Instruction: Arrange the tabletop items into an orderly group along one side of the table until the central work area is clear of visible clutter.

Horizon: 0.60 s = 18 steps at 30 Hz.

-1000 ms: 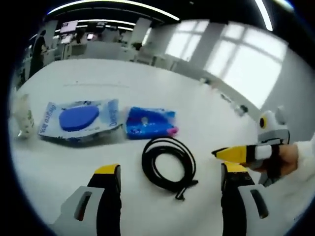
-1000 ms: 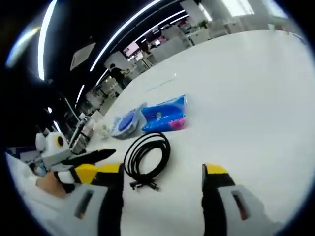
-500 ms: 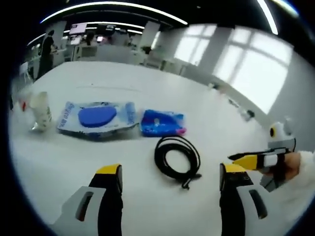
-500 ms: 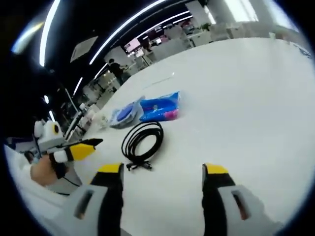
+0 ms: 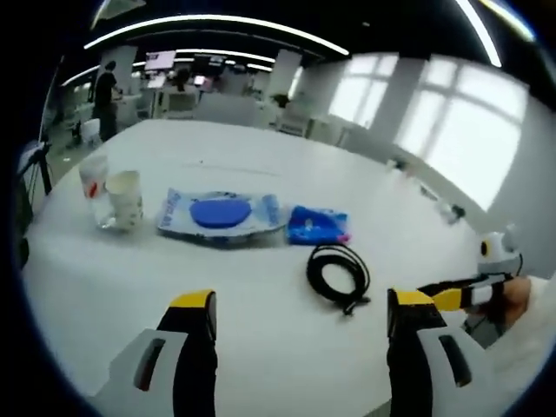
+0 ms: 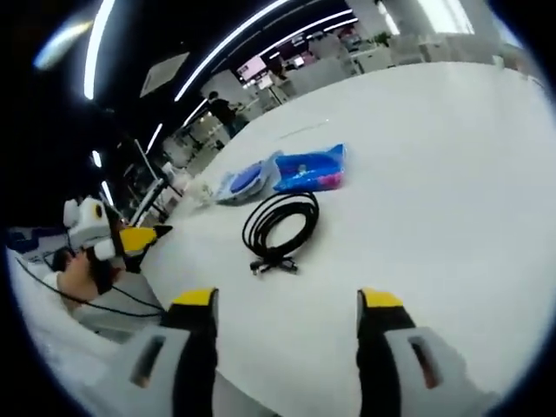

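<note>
In the left gripper view, the left gripper (image 5: pixel 301 317) is hovering above the white tabletop (image 5: pixel 261 347) with its two yellow-tipped jaws standing wide apart and nothing between them, and its lower body is running out of the picture at the bottom. In the right gripper view, the right gripper (image 6: pixel 285 320) is likewise hanging released over the near edge of the tabletop, jaws spread and empty. Just beyond the left gripper a coiled black cable (image 5: pixel 338 275) is lying flat on the tabletop, its plug end pointing toward the camera; the plug is too small to make out. Beyond the coiled black cable a small blue packet (image 5: pixel 318 225) with a pink corner is resting just beside a larger clear packet (image 5: pixel 221 215) that is holding a round blue disc; the print on both is too blurred to read. Farther left a white paper cup (image 5: pixel 125 197) is standing upright, with a second cup (image 5: pixel 93 176) bearing a red mark close behind it, partly hidden and hazy. At the right edge of the left gripper view, the right gripper is coming in held by a hand (image 5: pixel 519 295) that is largely cut off by the frame. In the right gripper view the left gripper is showing at the far left, gripped by the other hand (image 6: pixel 74 276), with thin dark cords trailing beneath it. People are standing in the dim background, too distant to make out.
</note>
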Each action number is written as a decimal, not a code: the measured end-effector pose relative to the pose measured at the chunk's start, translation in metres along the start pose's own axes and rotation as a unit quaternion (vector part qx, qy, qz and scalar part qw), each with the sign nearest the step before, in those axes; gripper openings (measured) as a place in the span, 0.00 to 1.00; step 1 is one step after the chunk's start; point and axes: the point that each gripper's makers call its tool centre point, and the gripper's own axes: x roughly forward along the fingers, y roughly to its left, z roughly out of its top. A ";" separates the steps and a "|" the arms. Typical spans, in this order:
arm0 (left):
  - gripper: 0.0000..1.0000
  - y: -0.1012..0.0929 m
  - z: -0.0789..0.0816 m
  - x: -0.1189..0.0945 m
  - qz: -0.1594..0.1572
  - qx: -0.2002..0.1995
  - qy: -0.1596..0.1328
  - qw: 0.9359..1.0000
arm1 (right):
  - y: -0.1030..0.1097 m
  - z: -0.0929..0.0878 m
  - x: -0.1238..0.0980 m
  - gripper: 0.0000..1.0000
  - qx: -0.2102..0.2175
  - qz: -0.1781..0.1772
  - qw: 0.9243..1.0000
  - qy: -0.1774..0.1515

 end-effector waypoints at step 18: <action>0.78 0.079 0.008 -0.052 -0.029 0.060 0.008 0.998 | 0.054 0.004 0.018 0.65 -0.032 -0.027 0.999 -0.031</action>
